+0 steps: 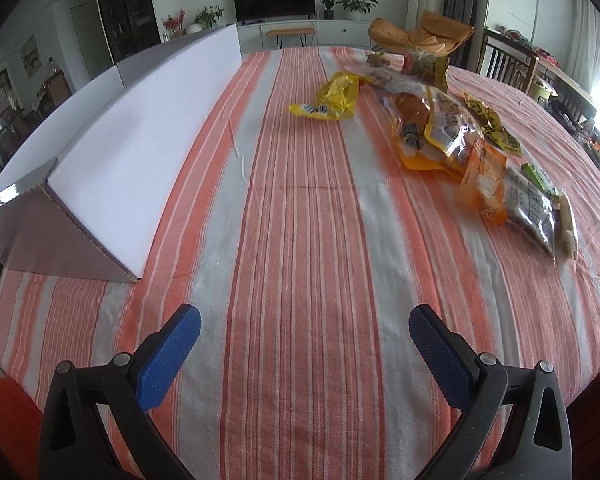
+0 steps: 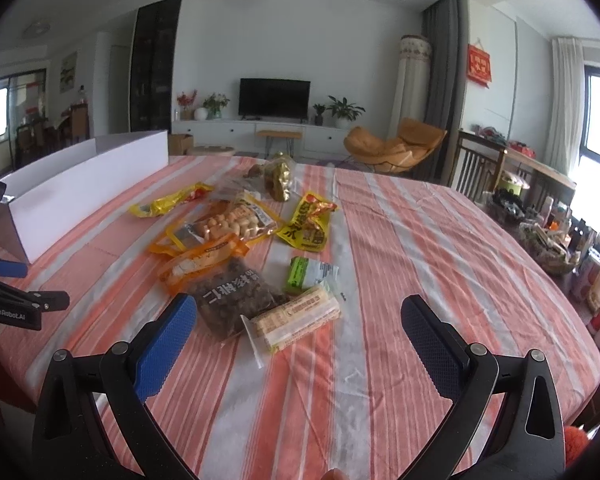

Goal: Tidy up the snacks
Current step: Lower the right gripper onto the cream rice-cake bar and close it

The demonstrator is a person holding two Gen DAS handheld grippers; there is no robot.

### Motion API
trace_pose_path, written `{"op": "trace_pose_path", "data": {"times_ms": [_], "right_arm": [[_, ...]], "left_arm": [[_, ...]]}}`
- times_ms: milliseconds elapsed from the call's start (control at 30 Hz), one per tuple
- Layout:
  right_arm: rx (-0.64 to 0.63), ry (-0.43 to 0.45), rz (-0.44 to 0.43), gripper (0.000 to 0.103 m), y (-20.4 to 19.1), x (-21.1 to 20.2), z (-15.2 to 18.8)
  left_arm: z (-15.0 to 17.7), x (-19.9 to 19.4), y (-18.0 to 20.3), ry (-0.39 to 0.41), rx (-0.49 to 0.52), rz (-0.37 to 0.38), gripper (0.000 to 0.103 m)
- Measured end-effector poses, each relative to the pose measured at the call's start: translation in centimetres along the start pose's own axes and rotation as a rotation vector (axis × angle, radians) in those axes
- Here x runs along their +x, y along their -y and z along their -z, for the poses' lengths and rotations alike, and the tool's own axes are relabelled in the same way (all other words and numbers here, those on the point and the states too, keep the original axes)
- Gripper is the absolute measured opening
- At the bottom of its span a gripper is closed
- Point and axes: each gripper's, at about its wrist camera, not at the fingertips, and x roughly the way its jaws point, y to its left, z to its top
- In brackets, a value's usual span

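My home living room, television (image 2: pixel 275 97) on white cabinet (image 2: pixel 260 133), potted plants (image 2: pixel 345 110), orange lounge chair (image 2: pixel 396 146), striped cloth-covered surface (image 2: pixel 420 260).

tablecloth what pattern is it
The tablecloth has orange-red and off-white stripes; clearest in the left wrist view.

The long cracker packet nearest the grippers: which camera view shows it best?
The right wrist view shows the cracker packet best: it lies close, unobstructed, just ahead of the open right gripper. In the left wrist view it is a thin, blurred strip at the pile's right edge.
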Motion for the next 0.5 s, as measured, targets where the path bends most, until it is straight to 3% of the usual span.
{"op": "trace_pose_path", "data": {"times_ms": [167, 300, 433, 500], "right_arm": [[0.124, -0.074, -0.004, 0.103, 3.6, 1.0, -0.3], [0.211, -0.239, -0.087, 0.103, 5.6, 3.4, 0.0], [0.198, -0.444, -0.139, 0.103, 4.3, 6.9, 0.4], [0.237, -0.510, -0.216, 0.103, 3.6, 8.6, 0.5]], "left_arm": [[0.2, 1.1, -0.1, -0.042, -0.002, 0.011, 0.103], [0.1, 1.6, 0.0, -0.061, -0.002, 0.015, 0.103], [0.2, 1.5, 0.0, -0.058, 0.006, 0.007, 0.103], [0.2, 1.6, -0.2, -0.059, 0.002, 0.009, 0.103]]}}
